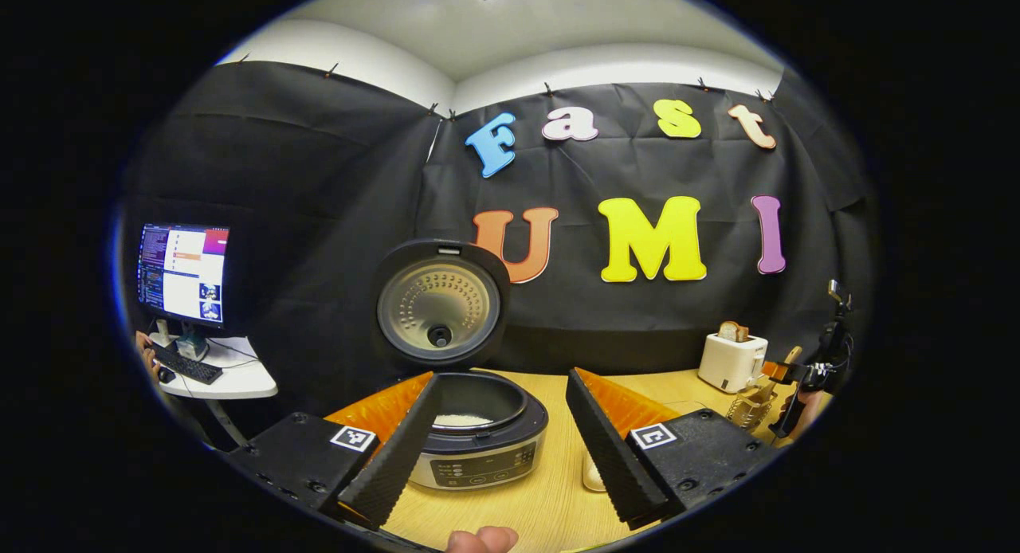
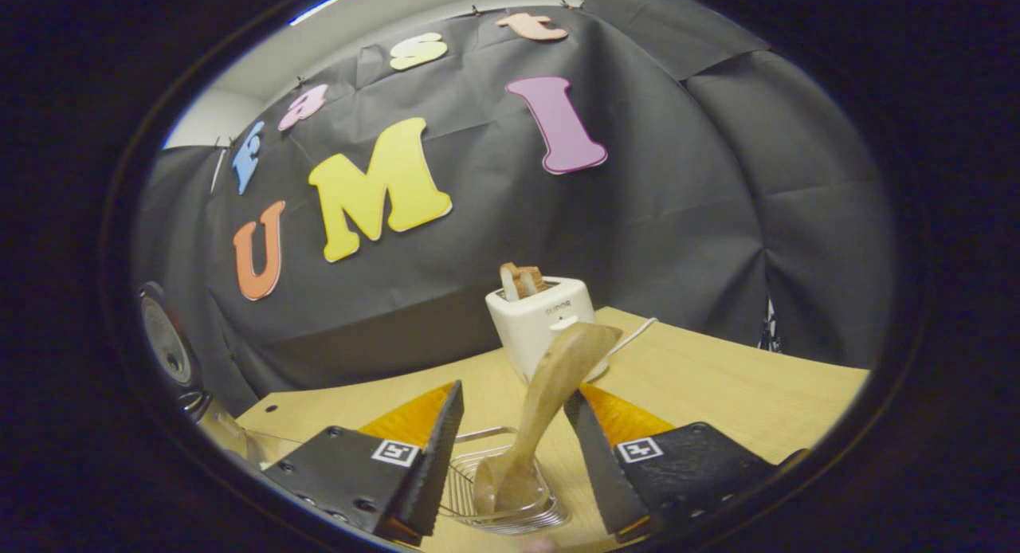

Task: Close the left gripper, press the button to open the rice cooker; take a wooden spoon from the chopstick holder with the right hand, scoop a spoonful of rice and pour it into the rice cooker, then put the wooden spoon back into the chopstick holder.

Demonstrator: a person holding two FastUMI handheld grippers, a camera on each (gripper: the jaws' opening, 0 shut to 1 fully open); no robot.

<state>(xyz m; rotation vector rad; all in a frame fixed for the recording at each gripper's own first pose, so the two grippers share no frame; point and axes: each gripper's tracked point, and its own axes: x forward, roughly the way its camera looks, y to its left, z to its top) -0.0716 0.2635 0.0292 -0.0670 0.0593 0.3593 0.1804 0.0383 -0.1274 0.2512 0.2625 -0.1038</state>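
Left tongs point(image 1: 500, 425) spread, hovering over desk point(image 1: 550, 489) in front of rice cooker point(image 1: 478, 433); lid point(image 1: 441, 302) standing open, rice point(image 1: 462, 419) sitting in pot. Right tongs point(image 2: 510, 437) spread, flanking wooden spoon point(image 2: 550, 386) without gripping; spoon leaning in wire chopstick holder point(image 2: 502, 497). Toaster point(image 2: 542, 318) standing behind holder.

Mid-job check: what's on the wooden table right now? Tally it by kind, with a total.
Rice cooker, lid up: 1
Toaster: 1
Wire chopstick holder: 1
Wooden spoon, standing in the holder: 1
Total: 4
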